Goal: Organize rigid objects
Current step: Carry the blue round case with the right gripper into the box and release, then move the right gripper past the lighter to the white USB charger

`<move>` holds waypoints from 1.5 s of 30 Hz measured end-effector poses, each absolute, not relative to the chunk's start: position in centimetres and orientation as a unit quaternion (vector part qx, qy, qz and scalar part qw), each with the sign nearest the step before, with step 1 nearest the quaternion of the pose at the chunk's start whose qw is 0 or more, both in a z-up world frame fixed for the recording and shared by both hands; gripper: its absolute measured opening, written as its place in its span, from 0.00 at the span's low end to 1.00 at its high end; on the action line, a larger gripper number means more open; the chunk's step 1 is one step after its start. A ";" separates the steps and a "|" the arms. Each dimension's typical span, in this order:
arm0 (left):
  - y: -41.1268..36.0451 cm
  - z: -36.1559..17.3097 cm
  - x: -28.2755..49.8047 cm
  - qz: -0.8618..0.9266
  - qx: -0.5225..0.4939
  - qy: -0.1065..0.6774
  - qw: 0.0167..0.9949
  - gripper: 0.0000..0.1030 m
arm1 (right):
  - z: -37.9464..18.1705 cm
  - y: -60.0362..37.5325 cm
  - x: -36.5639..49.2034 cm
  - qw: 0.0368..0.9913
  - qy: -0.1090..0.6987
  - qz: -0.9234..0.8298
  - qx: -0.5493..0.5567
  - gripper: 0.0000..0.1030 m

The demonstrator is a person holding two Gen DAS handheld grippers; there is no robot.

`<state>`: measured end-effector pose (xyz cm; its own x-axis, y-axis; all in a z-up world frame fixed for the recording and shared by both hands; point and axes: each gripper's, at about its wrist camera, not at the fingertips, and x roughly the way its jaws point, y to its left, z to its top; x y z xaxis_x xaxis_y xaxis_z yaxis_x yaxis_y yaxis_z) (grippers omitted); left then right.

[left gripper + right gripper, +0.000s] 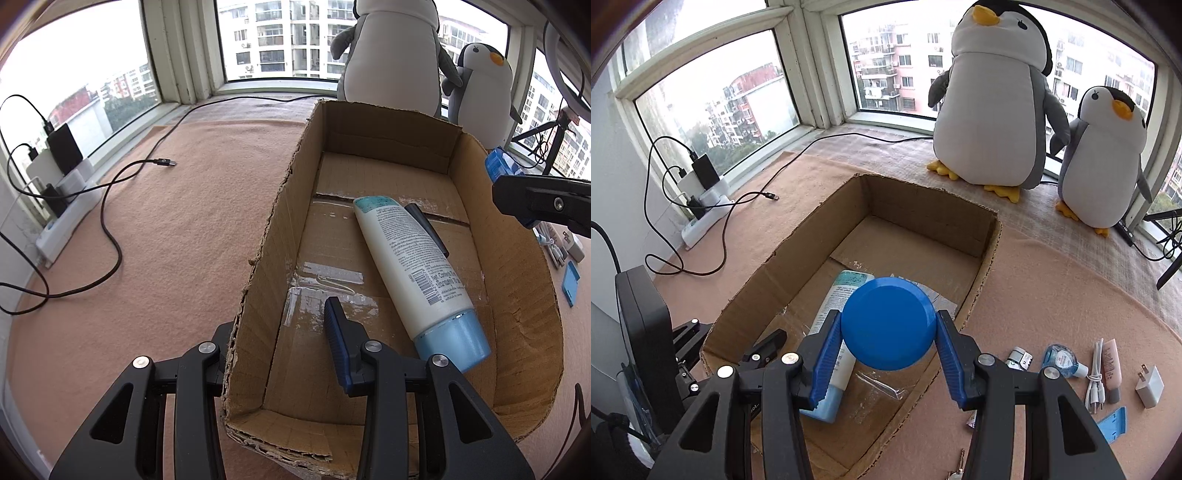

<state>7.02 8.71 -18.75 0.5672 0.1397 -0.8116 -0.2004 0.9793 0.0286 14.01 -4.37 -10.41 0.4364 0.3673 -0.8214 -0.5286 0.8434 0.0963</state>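
Observation:
An open cardboard box (517, 288) (923, 206) lies on the pink felt. Inside it a white lotion bottle (410, 258) (831, 332) with a pale blue cap rests across a black pen (424, 225). My left gripper (280, 332) straddles the box's left wall, one pad inside and the other hidden outside, shut on that wall. My right gripper (889, 321) is shut on a round blue lid-like container (886, 325) and holds it above the box's right half. In the left wrist view the container (500, 166) shows over the box's right rim.
Two plush penguins (993, 110) (1104, 162) stand behind the box by the window. Right of the box lie a small dropper bottle (1062, 360), a white cable (1097, 373), a pink tube (1112, 365), a white charger (1148, 386). A black cable (110, 221) and power strip (66, 221) are on the left.

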 end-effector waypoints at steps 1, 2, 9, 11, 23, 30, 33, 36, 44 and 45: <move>8.7 -18.7 7.0 0.096 -0.033 0.455 0.885 0.35 | -10.4 -4.3 14.0 0.843 0.460 0.266 -0.089 0.45; 8.7 -18.7 7.0 0.096 -0.033 0.455 0.885 0.35 | -10.4 -4.3 14.0 0.843 0.459 0.266 -0.090 0.45; 8.7 -18.8 7.0 0.096 -0.033 0.455 0.885 0.35 | -10.1 -4.5 14.0 0.841 0.459 0.273 -0.083 0.62; 8.6 -18.8 7.1 0.096 -0.033 0.455 0.885 0.35 | -9.8 -4.6 13.8 0.845 0.455 0.270 -0.083 0.65; 8.6 -18.8 7.2 0.096 -0.032 0.455 0.885 0.35 | -9.1 -6.5 14.0 0.850 0.455 0.259 -0.061 0.65; 8.5 -18.9 7.2 0.096 -0.032 0.455 0.885 0.35 | -8.3 -9.7 13.7 0.858 0.450 0.242 -0.049 0.65; 8.5 -18.8 7.2 0.096 -0.032 0.455 0.885 0.35 | -8.1 -11.5 13.7 0.860 0.453 0.233 -0.041 0.65; 8.5 -18.8 7.2 0.096 -0.032 0.455 0.885 0.35 | -8.0 -13.6 13.4 0.862 0.455 0.221 -0.040 0.65; 8.5 -18.9 7.2 0.096 -0.030 0.455 0.885 0.35 | -8.9 -20.7 13.1 0.868 0.468 0.163 -0.033 0.65; 8.5 -18.9 7.1 0.096 -0.030 0.455 0.885 0.35 | -9.1 -21.6 13.2 0.869 0.470 0.155 -0.031 0.65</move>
